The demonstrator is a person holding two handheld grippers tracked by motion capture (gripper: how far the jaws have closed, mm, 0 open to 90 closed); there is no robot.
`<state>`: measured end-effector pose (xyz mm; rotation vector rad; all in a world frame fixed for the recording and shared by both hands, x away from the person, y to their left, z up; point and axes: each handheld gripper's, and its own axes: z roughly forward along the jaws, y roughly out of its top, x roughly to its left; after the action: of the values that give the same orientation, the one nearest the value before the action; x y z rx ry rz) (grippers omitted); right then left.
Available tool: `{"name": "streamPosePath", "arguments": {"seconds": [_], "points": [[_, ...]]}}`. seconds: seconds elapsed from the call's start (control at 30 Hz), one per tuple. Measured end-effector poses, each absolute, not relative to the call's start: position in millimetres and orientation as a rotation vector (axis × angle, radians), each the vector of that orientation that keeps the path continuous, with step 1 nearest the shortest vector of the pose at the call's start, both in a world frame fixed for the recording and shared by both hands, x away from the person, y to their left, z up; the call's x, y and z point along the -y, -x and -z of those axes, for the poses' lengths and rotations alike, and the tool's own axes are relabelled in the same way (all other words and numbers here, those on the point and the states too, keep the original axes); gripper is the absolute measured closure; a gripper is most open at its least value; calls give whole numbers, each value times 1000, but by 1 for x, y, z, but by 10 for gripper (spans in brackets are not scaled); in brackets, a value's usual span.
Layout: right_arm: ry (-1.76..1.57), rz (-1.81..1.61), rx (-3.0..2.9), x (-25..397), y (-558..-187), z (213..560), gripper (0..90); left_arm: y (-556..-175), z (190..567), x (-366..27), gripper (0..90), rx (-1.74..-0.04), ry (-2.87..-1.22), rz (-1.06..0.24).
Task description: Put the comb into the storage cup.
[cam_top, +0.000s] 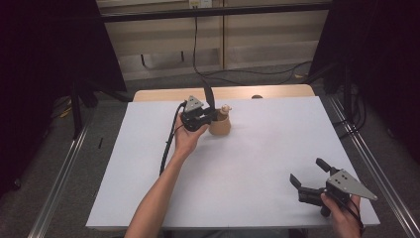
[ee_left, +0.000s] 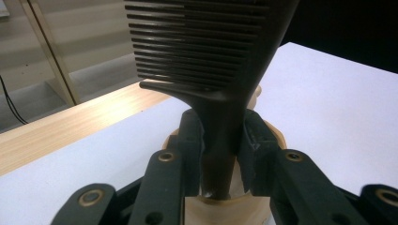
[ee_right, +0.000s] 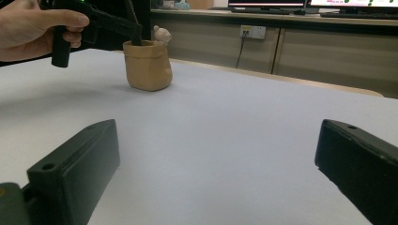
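Note:
A black comb stands upright with its handle down in a tan cup near the table's far middle. My left gripper is shut on the comb's handle just above the cup's mouth; its fingers press the handle from both sides. The cup has a small pale figure on its rim. My right gripper hovers near the table's front right corner, open with nothing between its jaws, pointed toward the cup.
A white sheet covers the table, with a strip of bare wood along the far edge. Black cables hang over the floor behind. Dark curtains flank both sides.

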<state>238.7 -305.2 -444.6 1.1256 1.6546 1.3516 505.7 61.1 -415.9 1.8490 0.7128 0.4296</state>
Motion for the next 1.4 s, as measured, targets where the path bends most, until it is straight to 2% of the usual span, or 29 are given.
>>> {"name": "streamPosePath", "arguments": {"seconds": [0.53, 0.63, 0.7, 1.13, 1.27, 1.4], "points": [[-1101, -1353, -1673, 302, -239, 445, 0, -506, 418, -64, 708, -694, -1848, -442], [-1100, -1353, -1673, 302, -239, 445, 0, -506, 418, -63, 625, -704, -1856, -451], [-1102, -1353, -1670, 302, -239, 445, 0, -507, 418, -66, 603, -726, -1836, -410], [-1099, -1359, -1673, 302, -239, 445, 0, -505, 423, -76, 153, -778, -1832, -463], [-1104, -1361, -1677, 302, -239, 445, 0, -503, 425, -81, 96, -828, -1796, -432], [-1103, -1362, -1679, 301, -240, 446, 0, -503, 426, -88, 67, -828, -1811, -467]]}}
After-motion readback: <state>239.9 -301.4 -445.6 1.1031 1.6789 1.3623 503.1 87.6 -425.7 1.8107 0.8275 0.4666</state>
